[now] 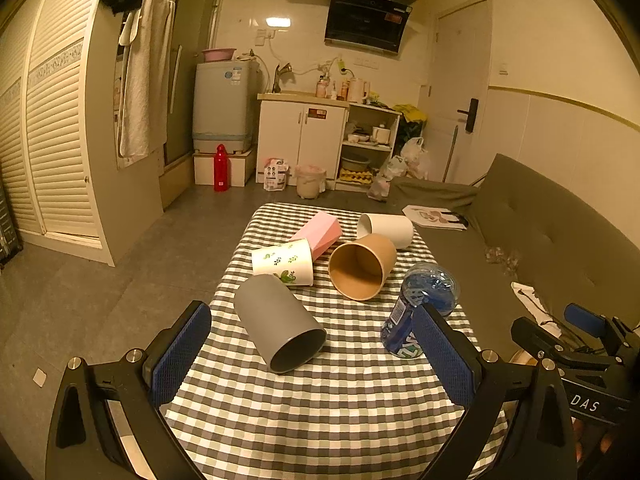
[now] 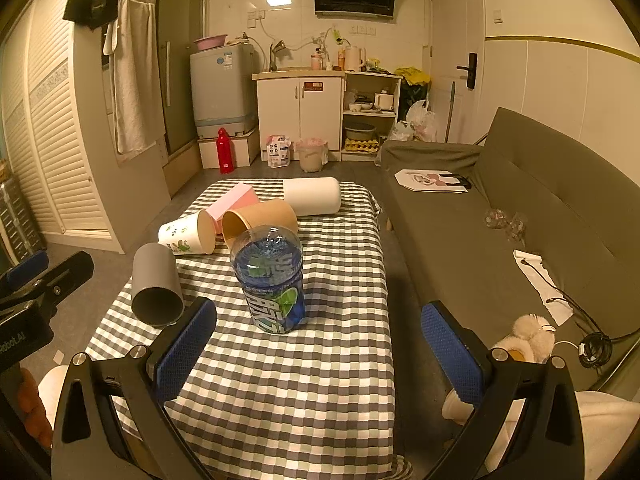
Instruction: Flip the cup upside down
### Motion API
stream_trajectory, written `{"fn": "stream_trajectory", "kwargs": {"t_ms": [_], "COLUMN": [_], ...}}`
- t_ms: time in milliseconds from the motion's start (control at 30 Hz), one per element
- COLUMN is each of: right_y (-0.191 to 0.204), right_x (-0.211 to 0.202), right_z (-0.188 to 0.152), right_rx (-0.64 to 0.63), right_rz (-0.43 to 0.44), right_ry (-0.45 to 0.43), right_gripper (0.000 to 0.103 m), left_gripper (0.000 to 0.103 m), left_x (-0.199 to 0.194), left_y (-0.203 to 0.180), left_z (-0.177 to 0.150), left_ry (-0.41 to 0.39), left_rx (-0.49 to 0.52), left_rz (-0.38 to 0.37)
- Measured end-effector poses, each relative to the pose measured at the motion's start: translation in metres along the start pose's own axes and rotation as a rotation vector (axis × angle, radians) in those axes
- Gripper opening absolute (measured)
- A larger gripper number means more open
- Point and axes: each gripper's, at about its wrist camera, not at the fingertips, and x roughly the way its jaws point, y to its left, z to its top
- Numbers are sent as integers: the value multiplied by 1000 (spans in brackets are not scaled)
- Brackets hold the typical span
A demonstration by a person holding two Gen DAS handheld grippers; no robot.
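Cups on their sides, both grippers empty and spread wide.

The grey cup lies on the checked tabletop just ahead of the left gripper, its mouth toward the camera; the right gripper faces a blue bottle. The cup looks light, stiff and smooth (likely plastic), so it may roll; gripping across the round wall near mid-length seems safest.

Blue clear cup inverted on checked cloth; ungripped

"DAS" on right tool, perhaps partial
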Motion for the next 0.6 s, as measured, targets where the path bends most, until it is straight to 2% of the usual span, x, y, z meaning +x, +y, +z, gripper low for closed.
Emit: {"fn": "stream_trajectory", "kwargs": {"t_ms": [600], "right_y": [0], "right_x": [0], "right_z": [0], "right_rx": [0], "right_rz": [0], "right_ry": [1], "right_gripper": [103], "left_gripper": [103], "left_x": [0], "left_y": [0], "left_z": [1], "left_ry": [-1], "left_rx": [11], "left_rz": [5]}}
